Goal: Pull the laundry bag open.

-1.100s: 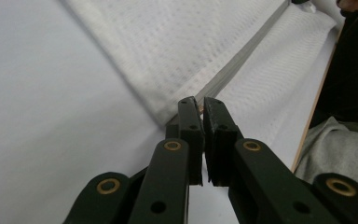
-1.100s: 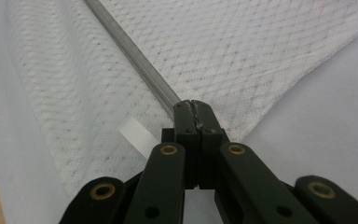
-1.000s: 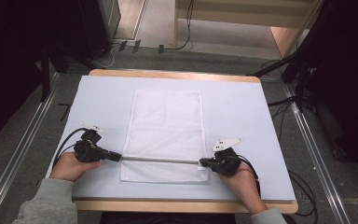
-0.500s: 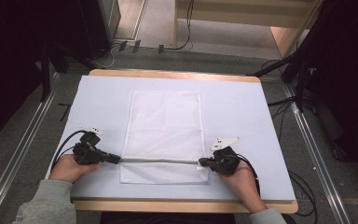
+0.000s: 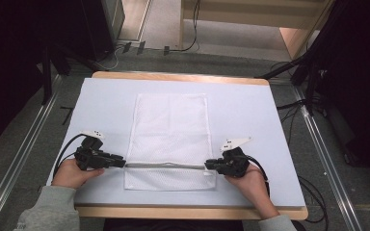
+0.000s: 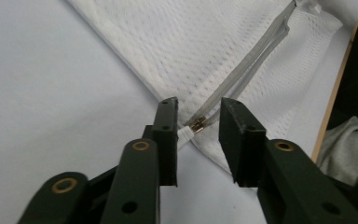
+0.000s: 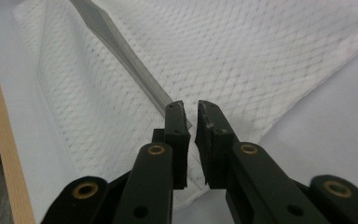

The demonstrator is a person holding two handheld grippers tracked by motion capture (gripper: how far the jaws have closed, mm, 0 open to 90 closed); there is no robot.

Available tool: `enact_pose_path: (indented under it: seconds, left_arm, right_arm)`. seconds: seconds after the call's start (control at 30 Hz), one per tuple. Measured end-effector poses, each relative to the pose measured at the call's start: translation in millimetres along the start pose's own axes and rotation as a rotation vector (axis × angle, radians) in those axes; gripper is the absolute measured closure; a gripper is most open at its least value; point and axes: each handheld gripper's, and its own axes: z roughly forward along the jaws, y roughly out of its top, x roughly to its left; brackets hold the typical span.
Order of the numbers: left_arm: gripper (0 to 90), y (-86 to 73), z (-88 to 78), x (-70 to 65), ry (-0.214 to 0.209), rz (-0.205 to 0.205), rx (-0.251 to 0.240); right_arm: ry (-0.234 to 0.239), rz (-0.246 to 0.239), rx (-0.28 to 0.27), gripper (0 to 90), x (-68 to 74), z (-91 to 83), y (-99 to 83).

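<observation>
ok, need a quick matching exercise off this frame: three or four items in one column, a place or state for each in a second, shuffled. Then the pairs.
Column 1
1. left gripper
2. right gripper
3. mesh bag
4. zipper slider

Column 2
A. lying flat on the middle of the pale table cover
B. jaws nearly together, at the bag's right edge by the zipper's end
C. small brass piece at the bag's left edge, between open jaws
D. jaws apart, not closed on anything

Pairs: 1-D, 2-B, 3-A, 4-C
</observation>
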Motion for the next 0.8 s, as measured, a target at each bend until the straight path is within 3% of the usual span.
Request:
enact_pose_path:
  seconds: [0.07, 0.17, 0.5, 0.8]
  left_arm:
    - [60.5, 0.8, -0.8, -0.3, 0.018, 0.012, -0.019]
    - [53.4, 2.3, -1.0, 3.0, 0.046, -0.006, -0.031]
    - [41.8, 2.7, -9.4, 14.0, 0.142, -0.018, -0.099]
    - [36.8, 3.6, -13.8, 23.6, 0.191, -0.029, -0.120]
  right_arm:
    - [-0.008, 0.003, -0.015, 80.5, -2.0, -3.3, 0.4]
    - [-0.020, 0.008, -0.024, 76.1, -4.8, -6.8, 0.5]
    - [-0.081, 0.036, -0.078, 51.2, -18.7, -16.8, -1.3]
    - [-0.136, 0.074, -0.108, 40.8, -31.7, -26.6, -8.5]
